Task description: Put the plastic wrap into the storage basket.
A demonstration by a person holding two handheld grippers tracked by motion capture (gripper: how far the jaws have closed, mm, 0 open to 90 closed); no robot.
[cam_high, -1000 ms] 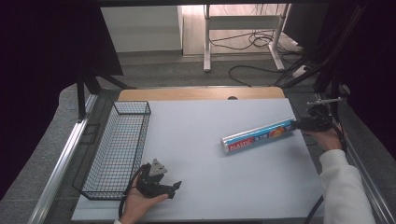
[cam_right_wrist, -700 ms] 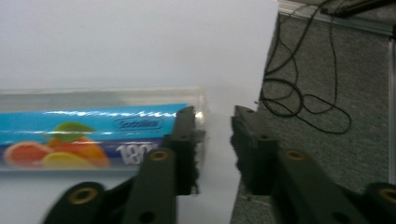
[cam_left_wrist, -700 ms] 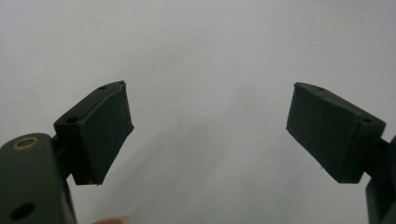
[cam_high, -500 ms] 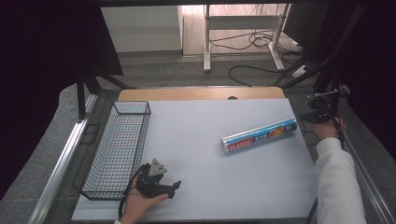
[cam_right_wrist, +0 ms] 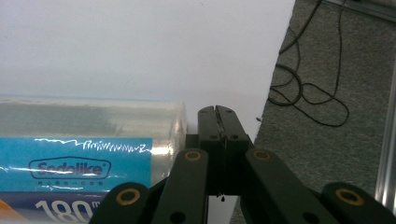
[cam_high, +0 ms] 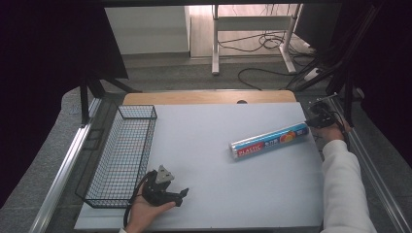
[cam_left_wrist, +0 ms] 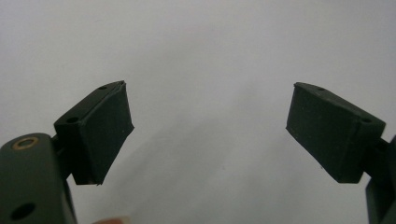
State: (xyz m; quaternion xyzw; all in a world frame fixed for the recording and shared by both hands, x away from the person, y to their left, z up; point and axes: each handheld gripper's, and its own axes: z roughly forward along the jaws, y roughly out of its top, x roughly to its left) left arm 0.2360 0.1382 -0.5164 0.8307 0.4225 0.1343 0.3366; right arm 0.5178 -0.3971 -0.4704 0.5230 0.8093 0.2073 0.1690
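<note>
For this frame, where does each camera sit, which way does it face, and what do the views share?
High view: above the person's side, looking forward and down on the white table, wire basket, plastic wrap roll; both forearms show.
Left gripper view: on the left gripper, facing bare table; jaws apart.
Right gripper view: on the right gripper, jaws closed beside the roll's end.
Shared: the roll and table.

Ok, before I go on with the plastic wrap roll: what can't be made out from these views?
- Plastic wrap roll, right gripper view: the left and bottom edges cut it off, so its label is partly unreadable.
- Right gripper, high view: too small and dark to judge its jaws.
- Wire basket, high view: mesh too fine to judge its contents.
</note>
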